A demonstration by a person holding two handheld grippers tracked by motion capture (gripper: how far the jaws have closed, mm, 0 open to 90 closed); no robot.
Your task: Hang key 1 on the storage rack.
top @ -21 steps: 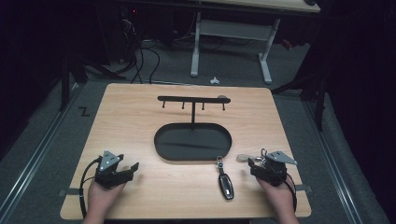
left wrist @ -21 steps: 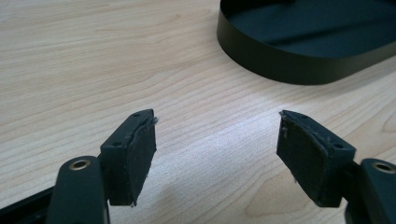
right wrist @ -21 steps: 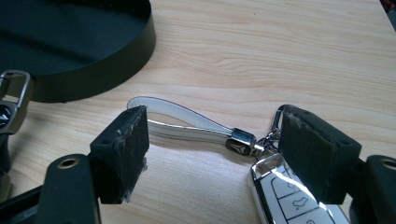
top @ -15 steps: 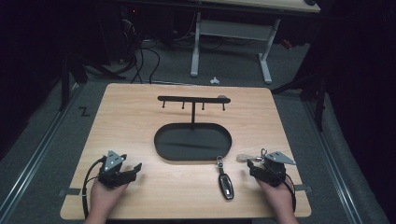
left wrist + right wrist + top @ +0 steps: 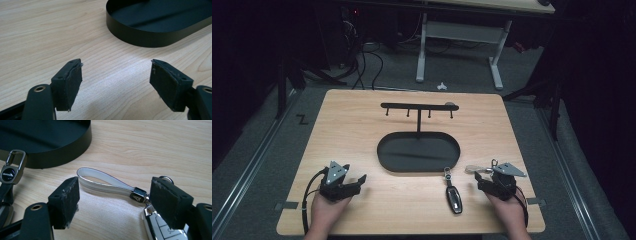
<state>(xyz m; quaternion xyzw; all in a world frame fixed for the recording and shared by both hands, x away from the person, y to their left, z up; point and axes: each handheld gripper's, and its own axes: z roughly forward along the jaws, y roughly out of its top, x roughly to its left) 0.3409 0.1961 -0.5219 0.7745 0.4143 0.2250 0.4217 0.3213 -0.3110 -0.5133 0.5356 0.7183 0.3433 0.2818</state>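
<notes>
Two claws rest near the front edge of a pale wood-grain worktop (image 5: 362, 130), one toward each front corner, each held in a hand. Left claw (image 5: 116, 82) stands wide, its flat black rubbery pads (image 5: 72, 85) apart over bare wood. Right claw (image 5: 113, 202) is also wide, holding nothing; between its worn, frayed pads (image 5: 68, 200) lies a white key fob (image 5: 160, 227) with a smooth white strap loop (image 5: 100, 181) joined by a small metal clasp, the fob just beside the right-hand pad. From above, this white fob (image 5: 476, 170) sits by the right claw (image 5: 487, 180) near the front right corner. Left of it lies a slim black car key (image 5: 454, 196) with a metal clip, just in front of the oval black metal tray (image 5: 384, 155) at the worktop's middle. From the tray rises a thin post carrying a straight hook bar (image 5: 412, 106).
</notes>
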